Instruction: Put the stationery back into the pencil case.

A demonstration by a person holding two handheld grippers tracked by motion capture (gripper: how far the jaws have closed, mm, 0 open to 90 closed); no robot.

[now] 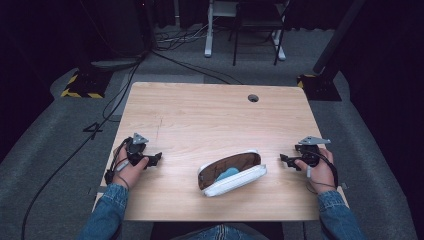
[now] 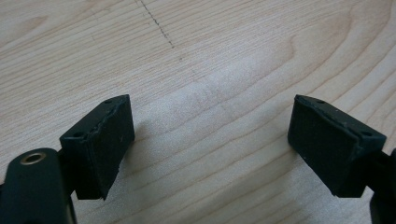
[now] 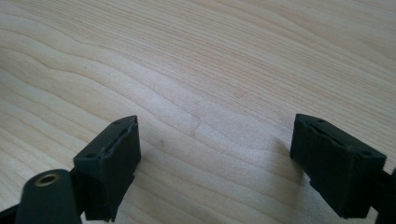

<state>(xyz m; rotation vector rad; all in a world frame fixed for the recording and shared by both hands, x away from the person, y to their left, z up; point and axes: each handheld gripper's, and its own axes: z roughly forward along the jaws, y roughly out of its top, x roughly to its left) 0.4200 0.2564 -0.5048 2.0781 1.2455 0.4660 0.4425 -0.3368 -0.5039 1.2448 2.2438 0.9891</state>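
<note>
Both hand-held tools rest low at the near part of the wooden table (image 1: 210, 107); the left gripper (image 1: 156, 158) sits at about nine o'clock from the white zip pouch (image 1: 231, 173), and the right gripper (image 1: 283, 158) at about three o'clock from it; each points inward toward the pouch and stands well apart from it. Seen in the left gripper view, the left gripper's pads (image 2: 112, 140) are spread wide over bare wood with nothing between them; the right gripper view shows its pads (image 3: 114, 158) likewise spread and empty. The pouch lies at the table's near middle, toward six o'clock, its mouth gaping to show a brown lining and a small blue item (image 1: 227, 173) inside; what that item is cannot be told. By my reading the work stands at its starting pose, with the approach not yet made; the next move likely calls for one gripper to steady the pouch's white rim while the other reaches into the opening or takes the zip, closing gently so the soft fabric does not slide across the smooth wood.
</note>
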